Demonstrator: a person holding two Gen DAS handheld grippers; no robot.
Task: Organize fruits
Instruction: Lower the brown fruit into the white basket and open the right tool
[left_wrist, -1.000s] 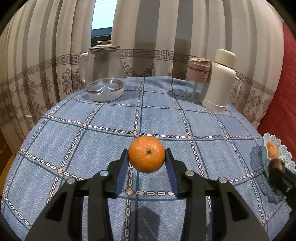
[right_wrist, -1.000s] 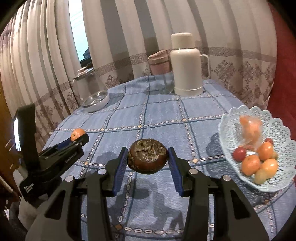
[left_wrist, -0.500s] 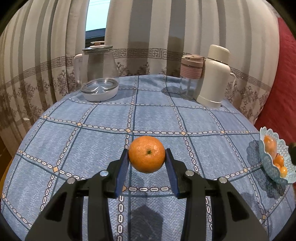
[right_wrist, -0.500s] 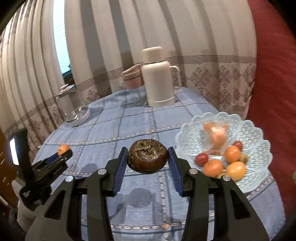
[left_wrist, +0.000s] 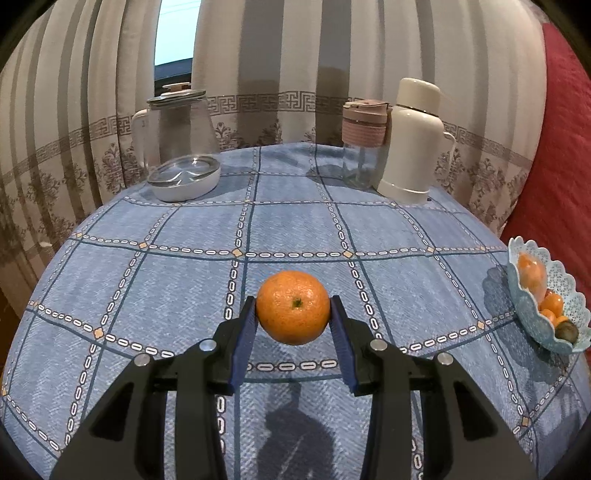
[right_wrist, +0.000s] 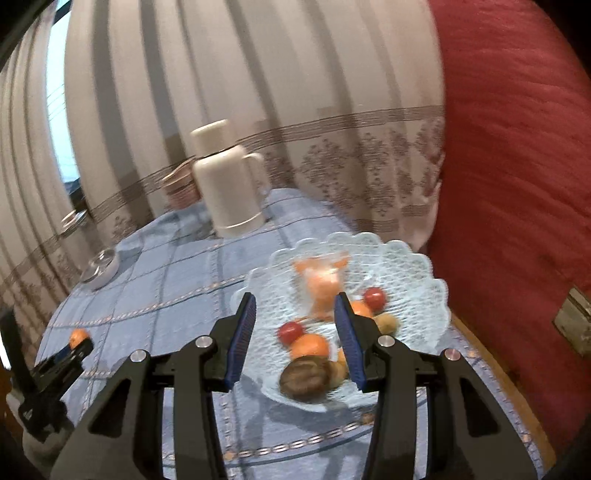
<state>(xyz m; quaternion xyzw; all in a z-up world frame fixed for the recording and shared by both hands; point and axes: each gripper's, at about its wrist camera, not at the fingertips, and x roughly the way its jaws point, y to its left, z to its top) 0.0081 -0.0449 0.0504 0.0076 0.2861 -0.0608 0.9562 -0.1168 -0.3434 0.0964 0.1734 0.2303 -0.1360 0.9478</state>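
My left gripper (left_wrist: 293, 314) is shut on an orange (left_wrist: 293, 306) and holds it above the blue checked tablecloth (left_wrist: 166, 280). My right gripper (right_wrist: 295, 310) hovers over the pale blue lace-patterned fruit bowl (right_wrist: 424, 266), open, with nothing between its blue pads. A brown round fruit (right_wrist: 306, 376) lies at the bowl's near edge among oranges, small red fruits and a bagged orange piece. The left wrist view shows the same bowl (left_wrist: 517, 251) at the table's right edge with the brown fruit (left_wrist: 567, 331) in it. Far left in the right wrist view is the left gripper (right_wrist: 79, 345) with its orange (right_wrist: 78, 336).
At the back of the table stand a white thermos (left_wrist: 413, 136), a pink-lidded glass cup (left_wrist: 364, 144), a glass jug (left_wrist: 181, 125) and a shallow white dish (left_wrist: 183, 177). Striped curtains hang behind. A red cushion (right_wrist: 517, 184) rises right beside the bowl.
My right gripper swung right until it stood over the bowl. The brown fruit left its jaws and now lies in the bowl. The left gripper kept its orange and hardly moved.
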